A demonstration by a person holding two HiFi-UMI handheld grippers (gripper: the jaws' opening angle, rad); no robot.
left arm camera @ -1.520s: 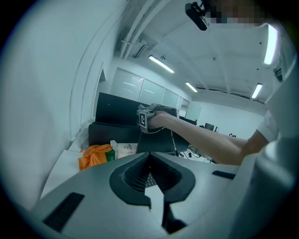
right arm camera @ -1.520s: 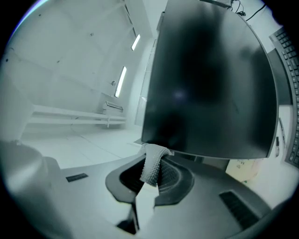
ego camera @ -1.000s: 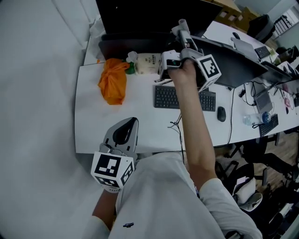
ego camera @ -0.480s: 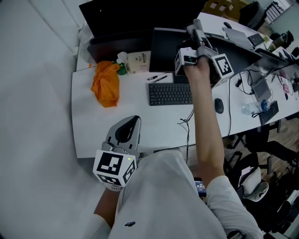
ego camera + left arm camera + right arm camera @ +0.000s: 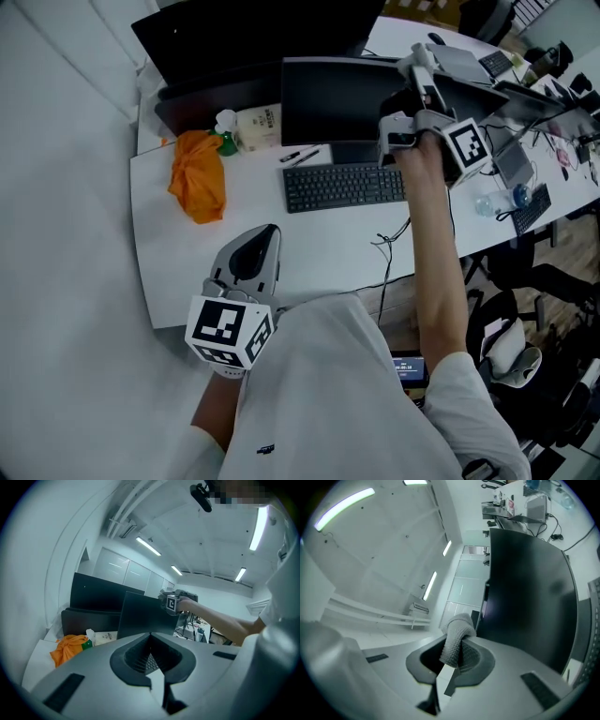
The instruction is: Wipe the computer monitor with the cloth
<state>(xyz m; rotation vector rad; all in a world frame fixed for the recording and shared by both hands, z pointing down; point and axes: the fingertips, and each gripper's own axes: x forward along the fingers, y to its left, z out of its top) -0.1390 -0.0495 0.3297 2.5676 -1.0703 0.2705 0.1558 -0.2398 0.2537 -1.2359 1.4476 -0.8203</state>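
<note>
White desk point(image 5: 178, 267) filled the middle of the head view, with more cluttered desks running off to the upper right. On it stood the black computer monitor point(image 5: 336, 98), upper centre, its screen dark, and a black keyboard point(image 5: 343, 186) lay just in front of it. Left of the monitor were a white carton point(image 5: 259, 127), a small spray bottle point(image 5: 225, 129) and a crumpled orange bundle point(image 5: 197, 187). Two pens point(image 5: 302, 156) lay between the carton and the keyboard.

At the upper right, the right gripper point(image 5: 421, 64) was held at the monitor's right edge on an outstretched bare arm. Its jaws were clenched on a grey waffle-textured cloth point(image 5: 458, 631), which bulged out past the tips close beside the screen; whether cloth and glass were touching could not be told.

At the lower left, the left gripper point(image 5: 265, 234) hung over the desk's near edge, well apart from the monitor, its jaws closed together with nothing between them.
</note>
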